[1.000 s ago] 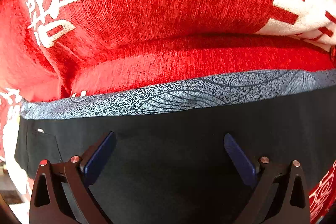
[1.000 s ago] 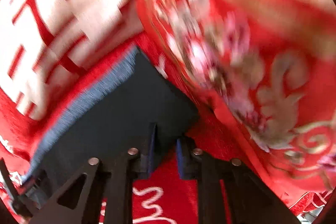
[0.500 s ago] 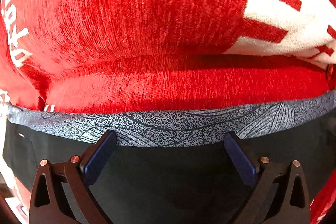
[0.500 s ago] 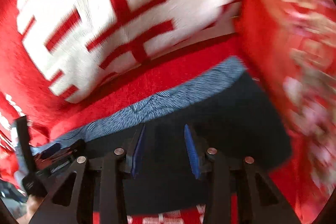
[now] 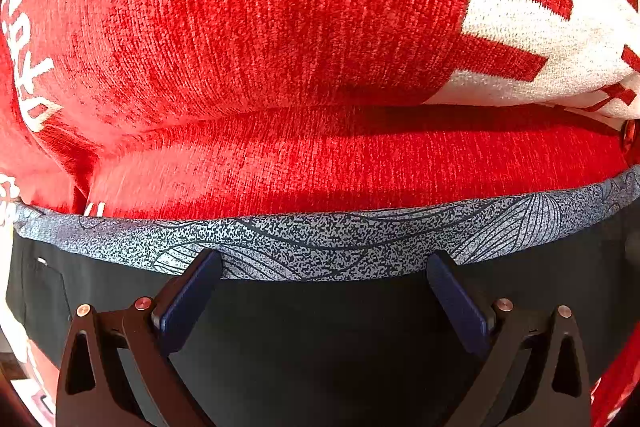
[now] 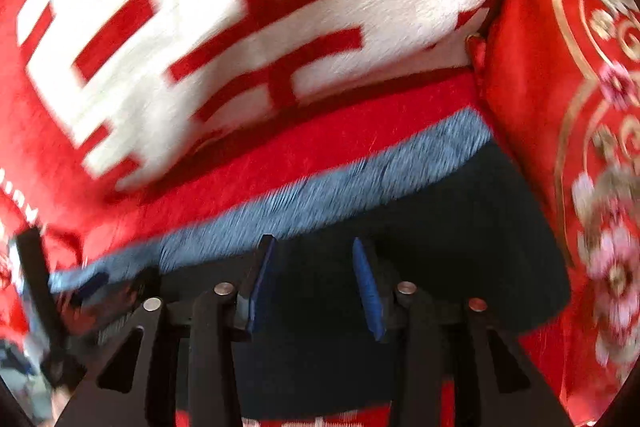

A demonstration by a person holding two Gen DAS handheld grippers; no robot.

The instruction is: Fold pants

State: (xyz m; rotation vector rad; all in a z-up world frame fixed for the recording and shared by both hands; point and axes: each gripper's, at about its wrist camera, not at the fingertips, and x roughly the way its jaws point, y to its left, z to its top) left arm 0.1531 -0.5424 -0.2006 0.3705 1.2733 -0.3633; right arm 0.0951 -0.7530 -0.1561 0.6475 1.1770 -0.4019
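- Since the earlier frames, left wrist view closed in: patterned grey band [image 5: 320, 247] of the black pants [image 5: 320, 347] now sits mid-lower frame, at the tips of the left gripper [image 5: 322, 267]; jaws wide apart, holding nothing.
- Right wrist view swung from the pants corner toward the band: right gripper [image 6: 314, 259] jaws half open, empty, over black cloth at lower centre.
- Pants lie on red blanket [image 5: 280, 47]; looks partly folded, extent unclear.

My left tool [image 5: 324, 267] sits with both blue-padded fingers [image 5: 188, 299] spread wide over the black fabric pants [image 5: 320, 347], tips reaching their grey speckled waistband [image 5: 320, 243], beyond which lies a red knitted blanket with white lettering [image 5: 260, 47].
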